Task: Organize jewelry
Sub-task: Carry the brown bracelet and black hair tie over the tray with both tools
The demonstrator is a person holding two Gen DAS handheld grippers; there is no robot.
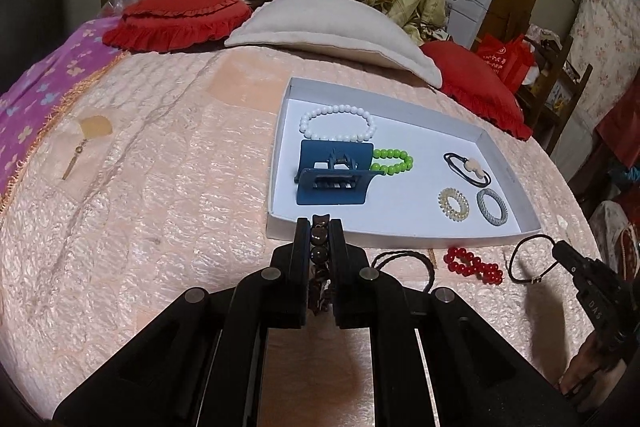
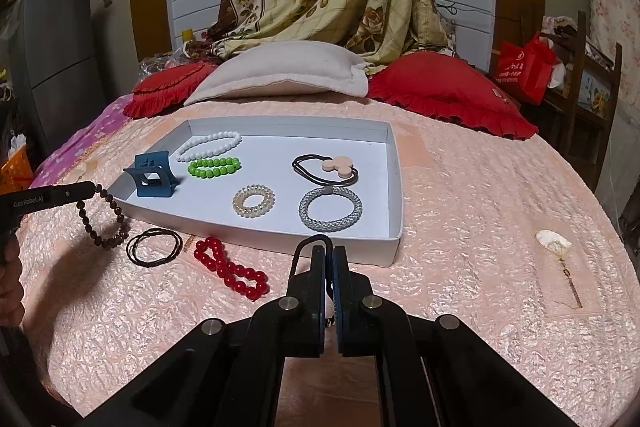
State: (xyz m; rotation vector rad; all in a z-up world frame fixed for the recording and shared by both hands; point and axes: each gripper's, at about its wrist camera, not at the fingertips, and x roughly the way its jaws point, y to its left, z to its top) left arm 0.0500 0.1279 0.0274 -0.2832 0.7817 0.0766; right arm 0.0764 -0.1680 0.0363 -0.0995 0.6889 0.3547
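Observation:
A white tray (image 2: pixel 394 187) on the bed holds a white bead bracelet (image 2: pixel 210 145), a green bead bracelet (image 2: pixel 215 167), a blue hair claw (image 2: pixel 152 175), several hair ties and a coil tie (image 2: pixel 254 201). My left gripper (image 1: pixel 319 227) is shut on a brown bead bracelet (image 1: pixel 319 247), held just before the tray's near edge; it hangs in the right wrist view (image 2: pixel 105 223). My right gripper (image 2: pixel 329 251) is shut on a thin black cord loop (image 2: pixel 309 245) near the tray's front wall. A red bead bracelet (image 2: pixel 230 269) and a black braided tie (image 2: pixel 154 245) lie on the bed.
The pink quilted bed cover (image 2: pixel 460 207) carries a shell-shaped hairpin (image 2: pixel 554 243) at the right and another fan-shaped pin (image 1: pixel 94 129) at the left. Red cushions (image 2: pixel 448 91) and a beige pillow (image 2: pixel 280 71) lie behind the tray.

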